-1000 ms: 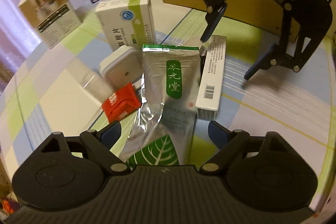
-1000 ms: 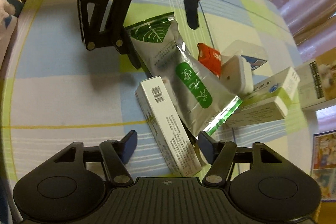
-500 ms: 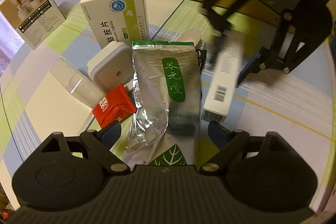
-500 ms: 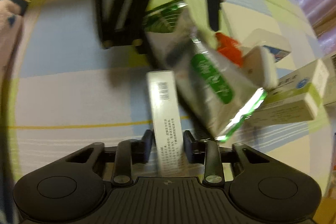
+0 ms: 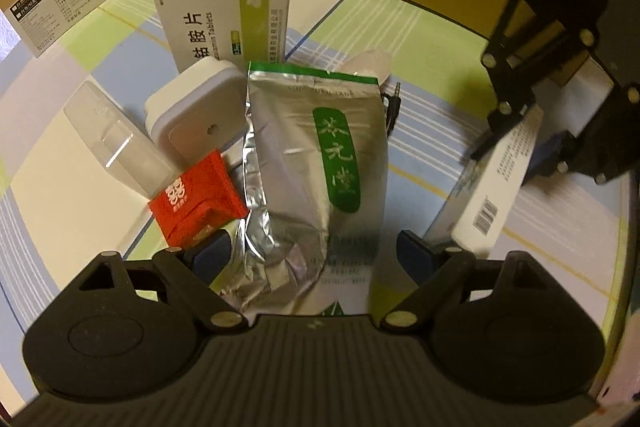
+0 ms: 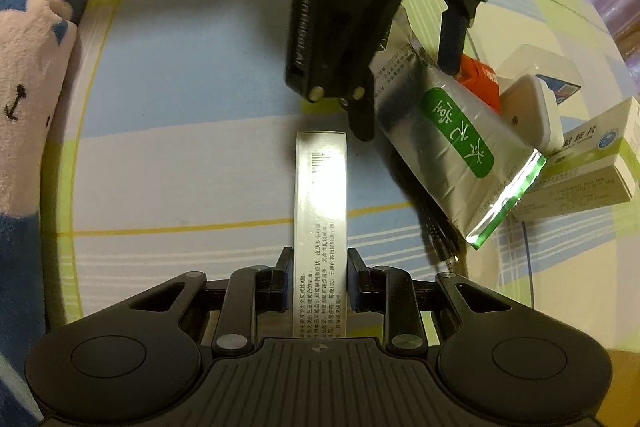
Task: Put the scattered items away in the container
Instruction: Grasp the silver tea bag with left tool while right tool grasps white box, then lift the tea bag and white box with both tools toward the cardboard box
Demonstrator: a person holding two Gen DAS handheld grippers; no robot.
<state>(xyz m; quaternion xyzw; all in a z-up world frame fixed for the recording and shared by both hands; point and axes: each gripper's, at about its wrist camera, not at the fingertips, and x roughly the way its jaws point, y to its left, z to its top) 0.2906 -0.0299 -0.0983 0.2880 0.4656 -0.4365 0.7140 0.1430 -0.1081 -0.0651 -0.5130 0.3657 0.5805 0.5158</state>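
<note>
Two close, steeply downward wrist views from opposite sides, both sharing the foil pouch.

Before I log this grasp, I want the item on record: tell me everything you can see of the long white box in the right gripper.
The long white box is a slim carton, apparently glossy cardboard, with small printed text on its faces and a barcode near its far end. The right gripper is shut on it, its pads pressing the two long sides near one end. The box sticks out forward past the fingers, away from the silver pouch.
</note>
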